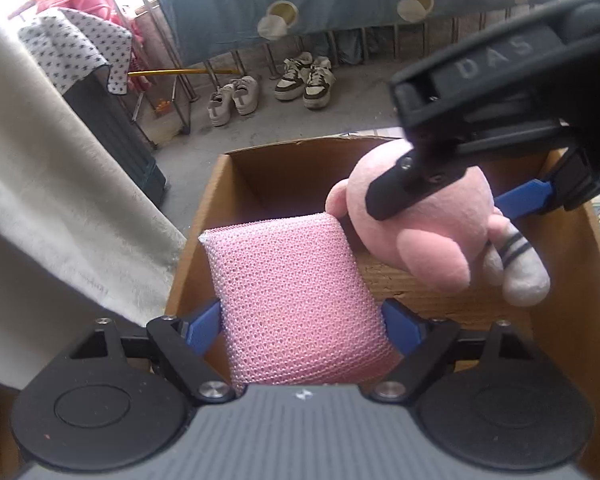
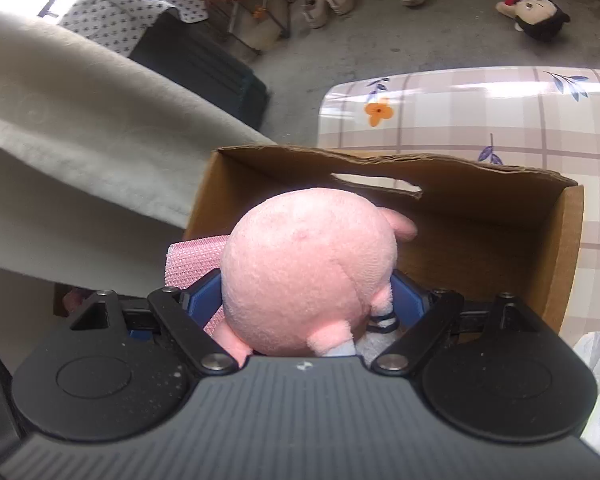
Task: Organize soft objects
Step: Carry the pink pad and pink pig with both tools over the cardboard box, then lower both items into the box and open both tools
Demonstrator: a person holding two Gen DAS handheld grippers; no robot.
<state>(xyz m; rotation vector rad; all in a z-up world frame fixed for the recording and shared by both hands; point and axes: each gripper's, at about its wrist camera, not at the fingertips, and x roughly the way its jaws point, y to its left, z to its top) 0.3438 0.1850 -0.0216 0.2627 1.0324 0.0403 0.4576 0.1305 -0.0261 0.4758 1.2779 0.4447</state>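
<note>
Sponge [image 1: 296, 300] clamped in left gripper [image 1: 304, 326] jaws, plush [image 2: 306, 276] in right gripper [image 2: 308, 300] jaws; both hang over cardboard box [image 2: 562, 248] on bench, drop is straight down, plush w/ more room.

Box floor [image 1: 420, 280] hidden – sponge [image 1: 296, 300]; plush [image 1: 428, 232].

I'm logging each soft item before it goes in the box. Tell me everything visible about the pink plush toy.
The pink plush toy is round and fuzzy, with a stubby ear, pink limbs and a grey foot with dark stripes. The right gripper clamps it between blue pads, holding it over the open cardboard box. It sits against the pink mesh sponge.
</note>
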